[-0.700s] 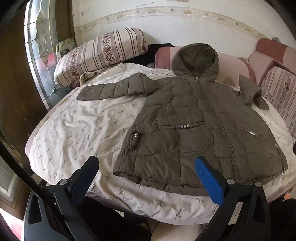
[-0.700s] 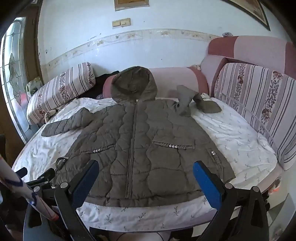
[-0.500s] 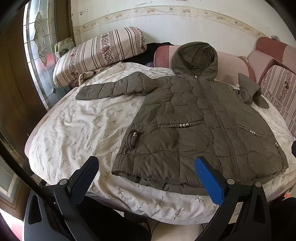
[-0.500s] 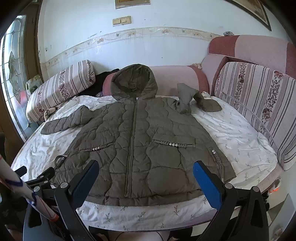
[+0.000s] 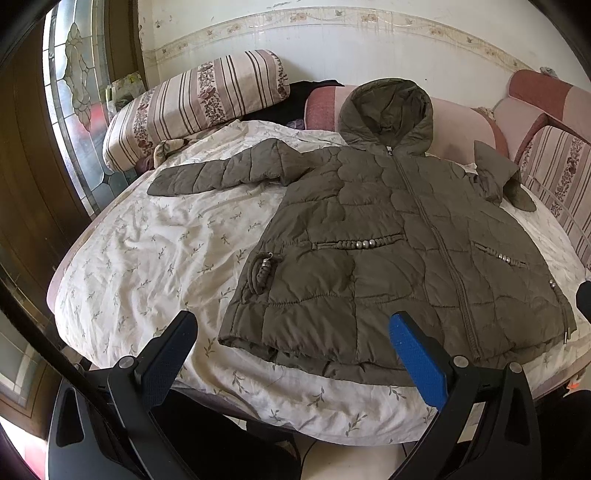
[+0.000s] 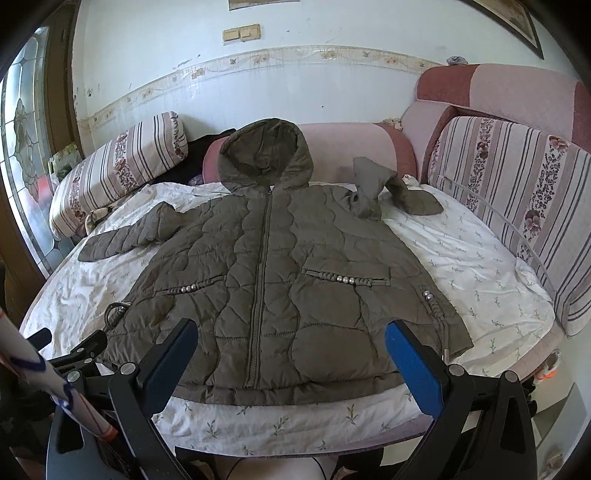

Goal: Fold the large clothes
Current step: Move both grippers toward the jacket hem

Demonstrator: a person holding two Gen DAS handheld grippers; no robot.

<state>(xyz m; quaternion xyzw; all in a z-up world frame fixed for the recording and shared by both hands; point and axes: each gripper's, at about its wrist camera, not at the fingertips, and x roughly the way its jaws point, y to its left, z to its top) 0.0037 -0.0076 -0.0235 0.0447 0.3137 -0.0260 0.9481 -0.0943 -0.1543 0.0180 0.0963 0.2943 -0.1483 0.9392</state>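
Black gripper frames point(image 5: 291, 350), blue pads point(image 6: 413, 365)

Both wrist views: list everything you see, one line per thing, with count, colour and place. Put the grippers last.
jacket: one, olive-brown, quilted, hooded, zipped; spread front-up on the sheet, hood toward the wall.
sheet: one, white with small leaf print; covers the bed.
striped cushions: two, pink-and-cream stripes; one at the far left, one along the right side.
pink bolster: one, pink; behind the hood.
dark cloth: one, black; between the left cushion and the bolster.
glass door: one, leaded glass in a brown frame; far left.
switches: one plate pair, beige; on the white wall.
left gripper: one, black with blue pads; open, empty, near the hem.
right gripper: one, same colours; open, empty, near the hem.
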